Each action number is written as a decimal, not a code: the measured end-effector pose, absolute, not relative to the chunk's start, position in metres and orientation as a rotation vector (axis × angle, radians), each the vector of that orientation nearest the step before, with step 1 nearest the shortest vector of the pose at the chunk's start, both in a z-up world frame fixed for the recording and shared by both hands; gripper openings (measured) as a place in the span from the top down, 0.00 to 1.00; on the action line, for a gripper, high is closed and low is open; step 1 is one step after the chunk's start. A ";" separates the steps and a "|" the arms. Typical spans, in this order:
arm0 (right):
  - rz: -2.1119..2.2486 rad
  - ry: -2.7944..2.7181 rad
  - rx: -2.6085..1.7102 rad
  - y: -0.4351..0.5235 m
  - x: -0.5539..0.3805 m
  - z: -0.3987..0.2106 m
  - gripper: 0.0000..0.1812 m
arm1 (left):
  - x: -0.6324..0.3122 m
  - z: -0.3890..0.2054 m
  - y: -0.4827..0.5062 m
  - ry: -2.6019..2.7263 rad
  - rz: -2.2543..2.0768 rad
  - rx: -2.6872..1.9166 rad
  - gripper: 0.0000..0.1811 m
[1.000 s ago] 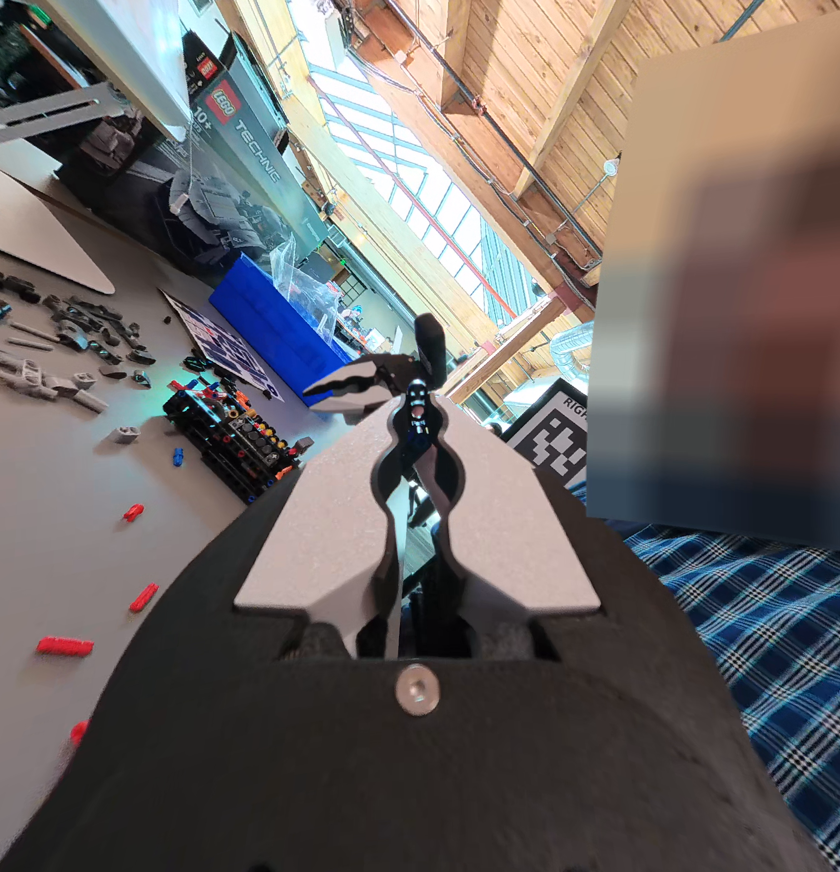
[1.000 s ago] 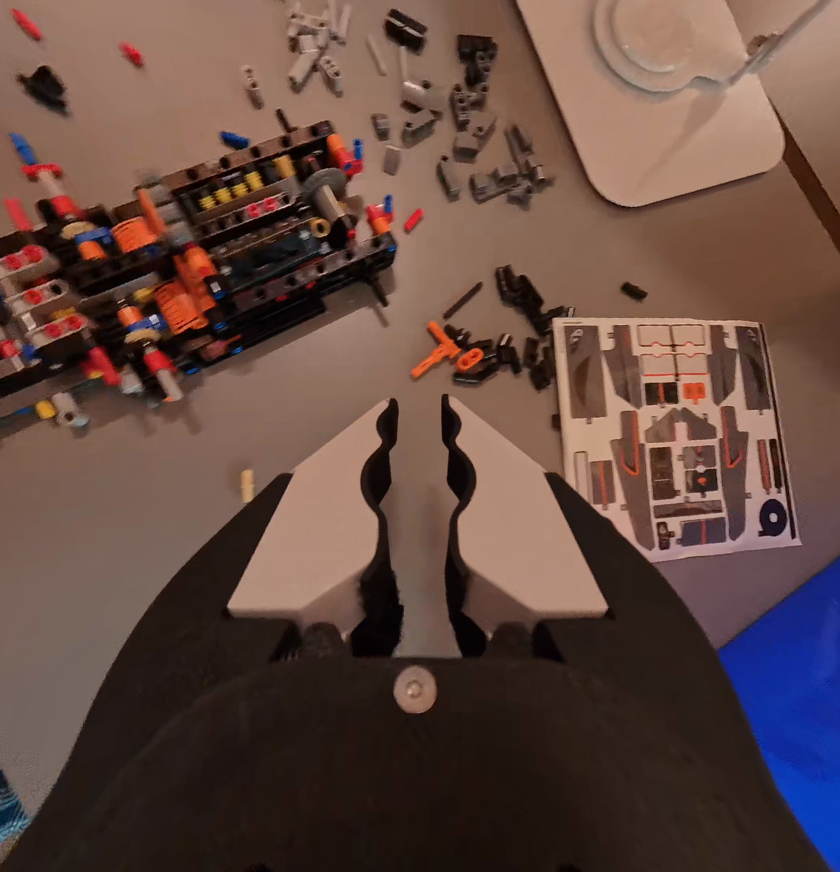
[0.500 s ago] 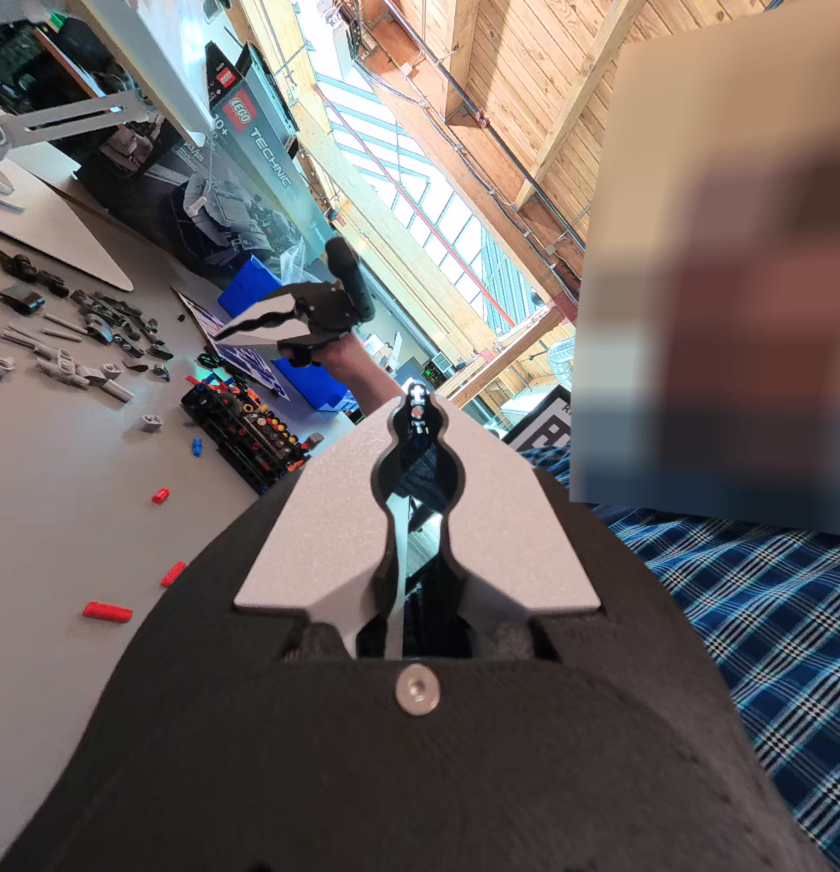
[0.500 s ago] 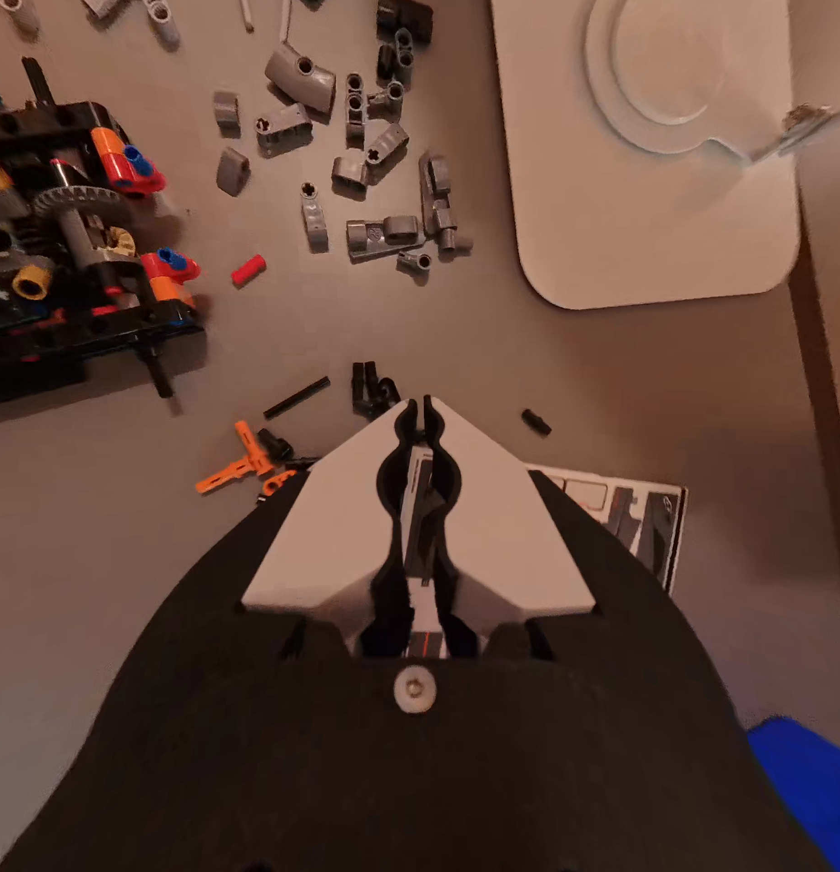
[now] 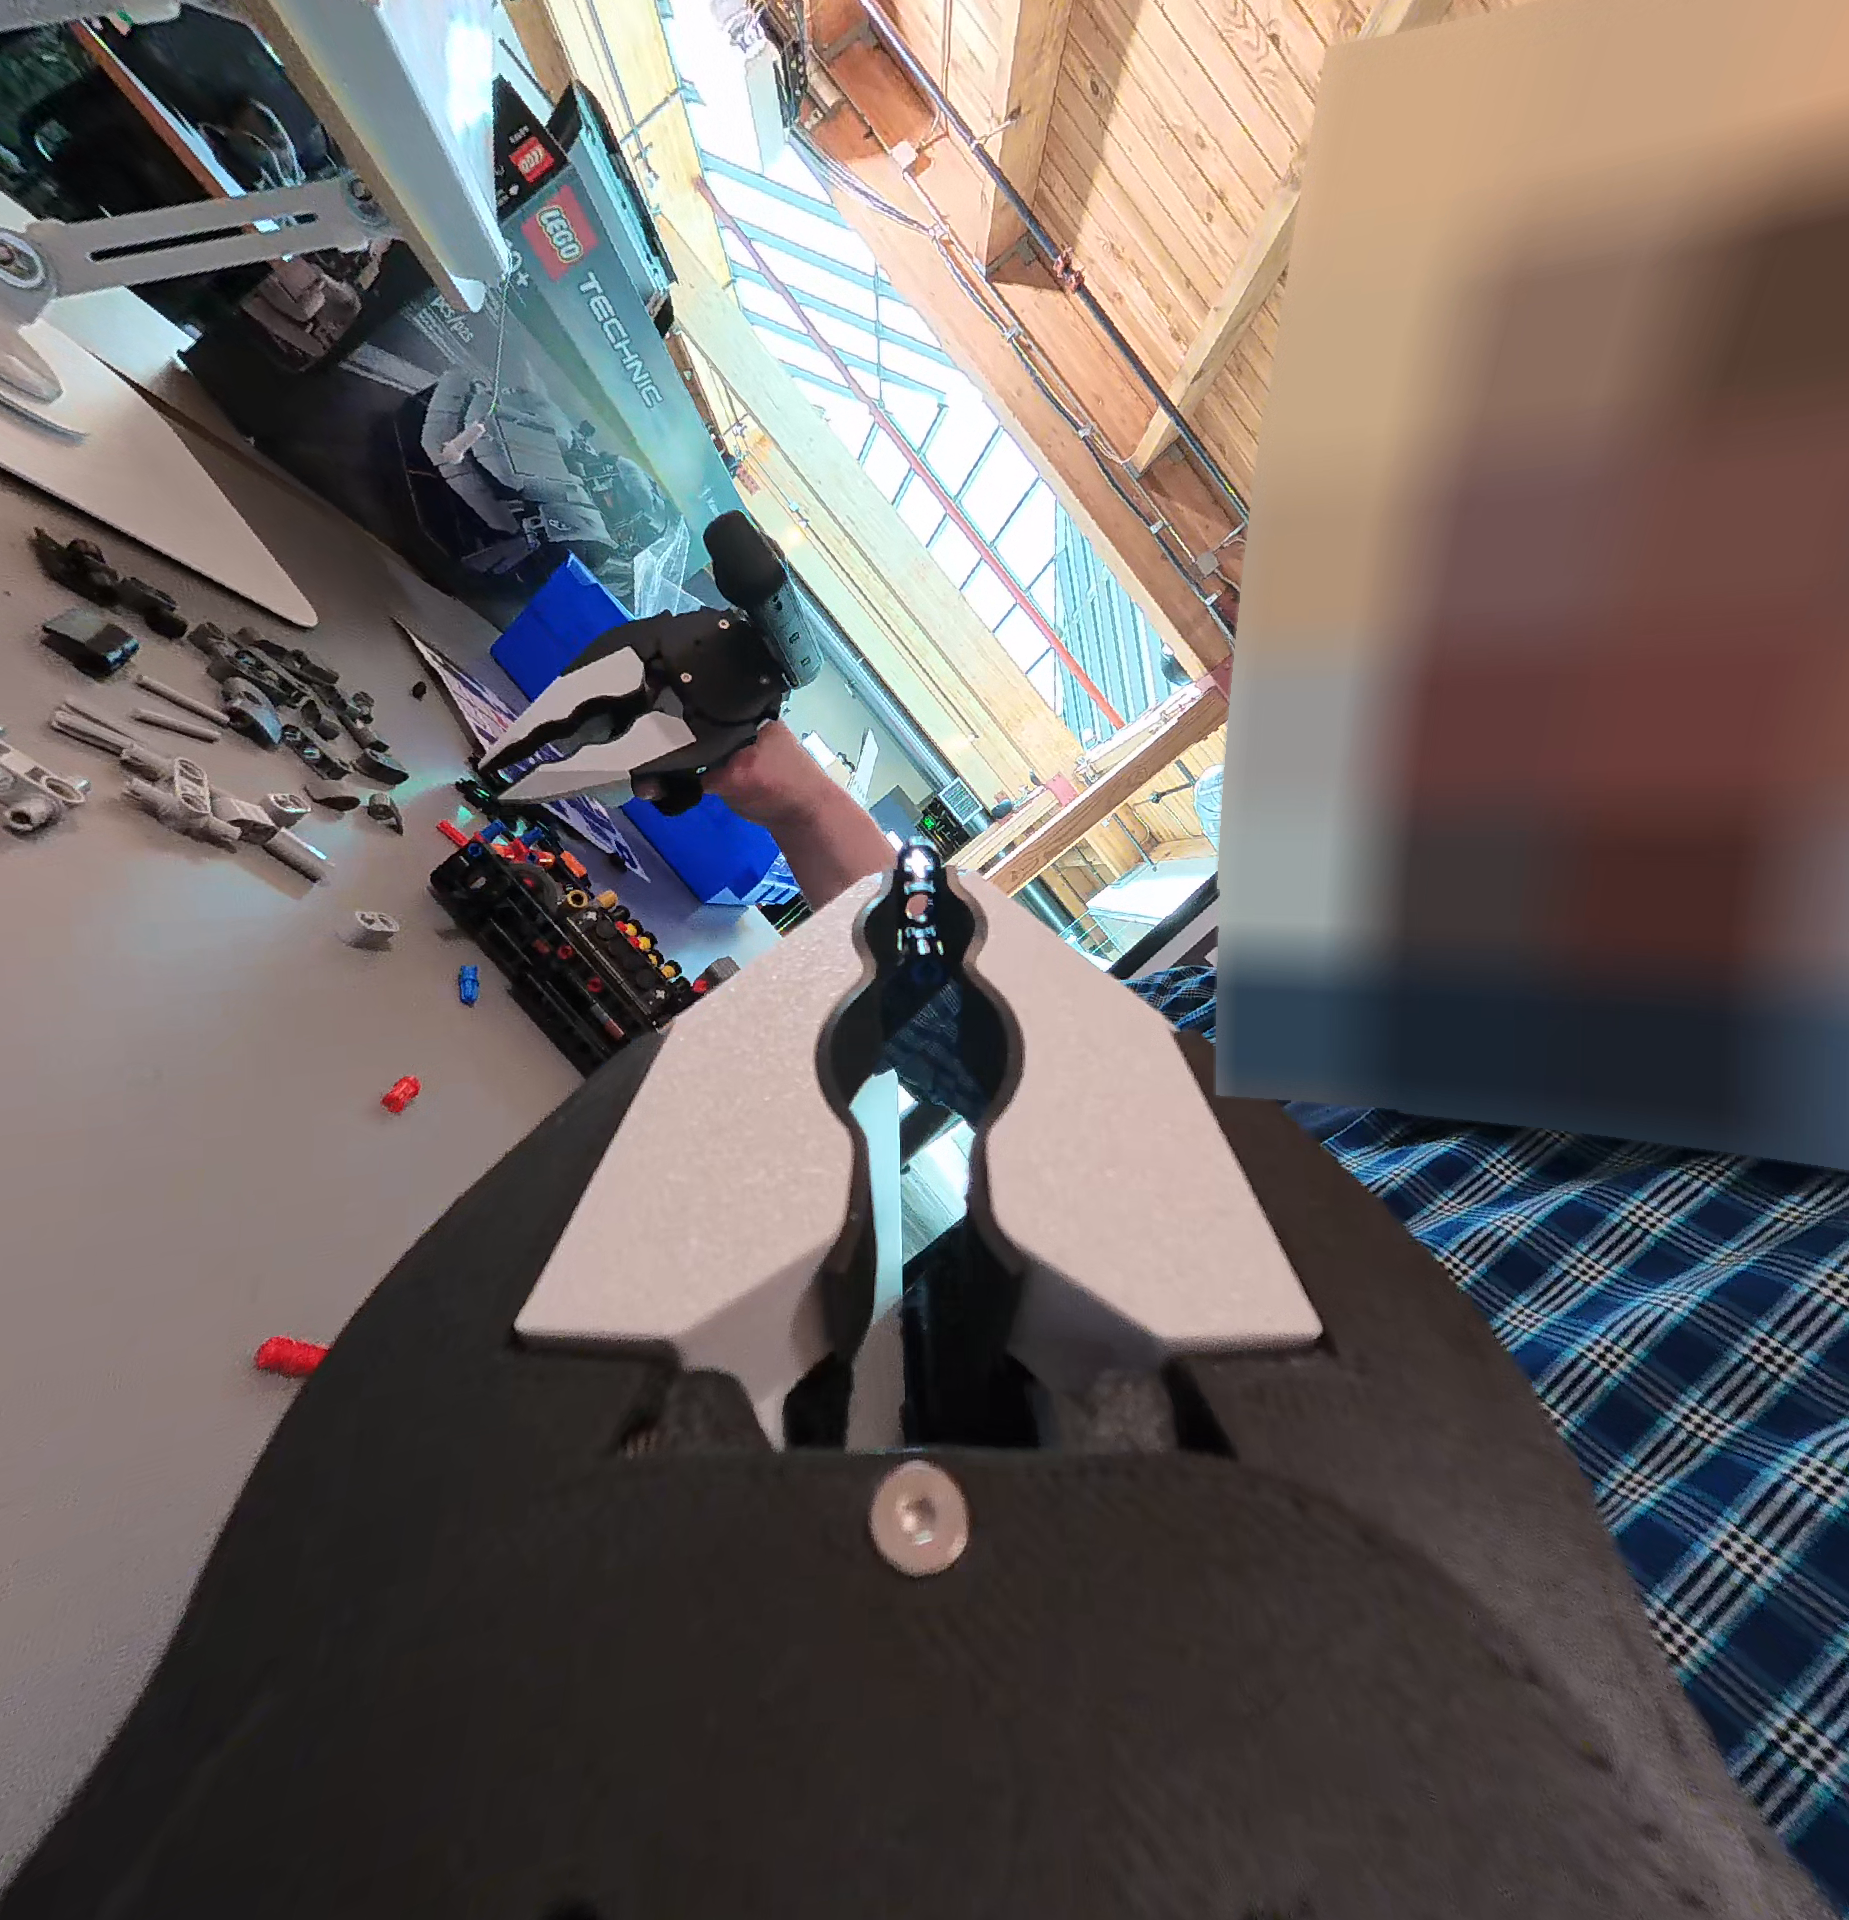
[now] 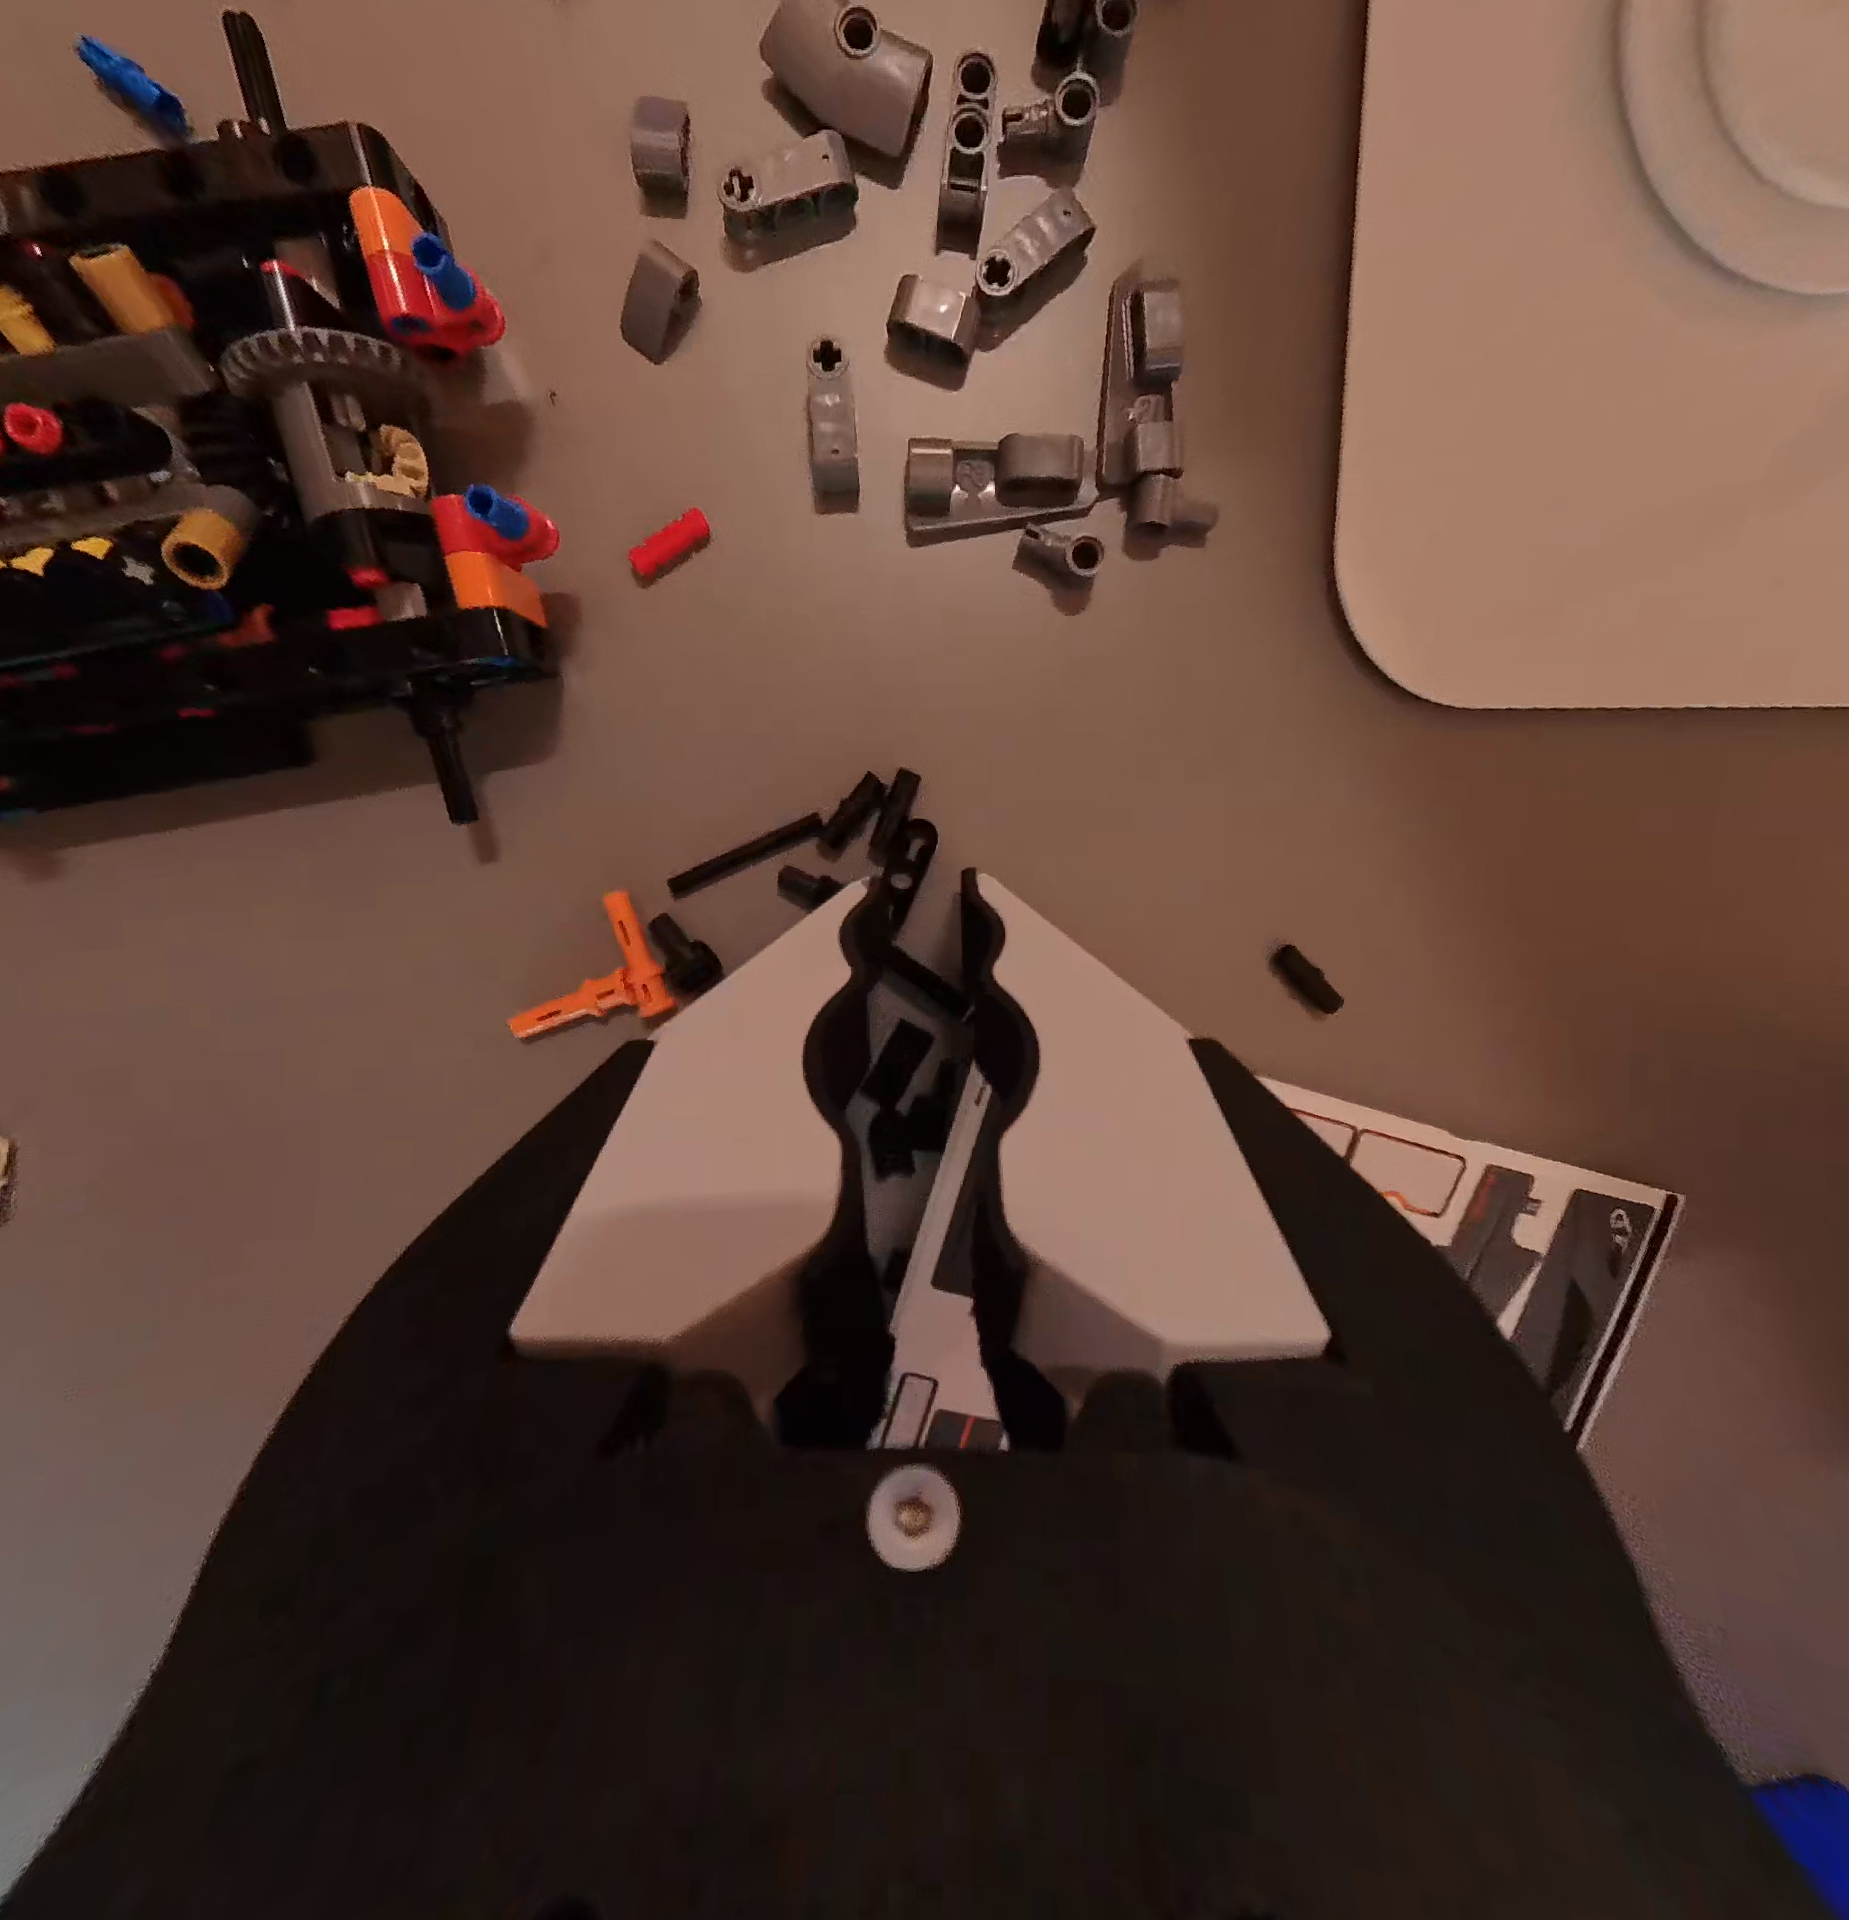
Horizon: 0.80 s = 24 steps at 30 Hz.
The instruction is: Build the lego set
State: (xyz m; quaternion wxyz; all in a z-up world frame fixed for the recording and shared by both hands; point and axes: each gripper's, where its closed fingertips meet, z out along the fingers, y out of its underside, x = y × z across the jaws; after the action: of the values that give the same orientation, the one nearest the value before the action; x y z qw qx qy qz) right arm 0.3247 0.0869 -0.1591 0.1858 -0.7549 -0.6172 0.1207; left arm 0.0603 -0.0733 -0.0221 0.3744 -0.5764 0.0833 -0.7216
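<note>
Lying among loose black pins (image 6: 878,821) on the counter (image 6: 1107,790), the target piece sat at the right gripper (image 6: 925,883), which had descended and narrowed, nearly closed; the left gripper (image 5: 918,883) stayed clamped on a small black part (image 5: 915,914), away from the chassis (image 6: 224,468).

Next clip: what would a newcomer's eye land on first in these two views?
Likely the half-built black lego chassis with orange, red and blue parts, at the upper left of the right wrist view. Loose grey connector pieces lie to its right. The right tool hangs over small black pins, while the left tool is raised off the table, shut on a small black piece.
</note>
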 end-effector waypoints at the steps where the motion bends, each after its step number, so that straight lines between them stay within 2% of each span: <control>1: 0.348 -1.727 -2.135 0.087 0.323 -0.159 0.94 | 0.061 -0.022 -0.073 0.213 -1.848 -1.476 0.97; 6: 0.351 -1.675 -2.192 0.088 0.320 -0.159 0.96 | 0.063 -0.021 -0.074 0.222 -1.842 -1.478 0.97; 14: 0.381 -1.624 -2.279 0.086 0.319 -0.162 0.92 | 0.064 -0.020 -0.075 0.232 -1.837 -1.478 0.97; 17: 0.346 -1.613 -2.282 0.089 0.322 -0.164 0.97 | 0.064 -0.020 -0.076 0.232 -1.839 -1.477 0.97; 24: 0.390 -1.500 -2.240 0.090 0.321 -0.146 0.98 | 0.066 -0.018 -0.073 0.205 -1.856 -1.455 0.97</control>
State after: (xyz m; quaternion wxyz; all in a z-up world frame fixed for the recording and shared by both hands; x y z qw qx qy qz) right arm 0.3213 0.0901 -0.1464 0.2076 -0.8044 -0.5386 0.1402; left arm 0.0660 -0.0730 -0.0176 0.3777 -0.5690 0.0801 -0.7260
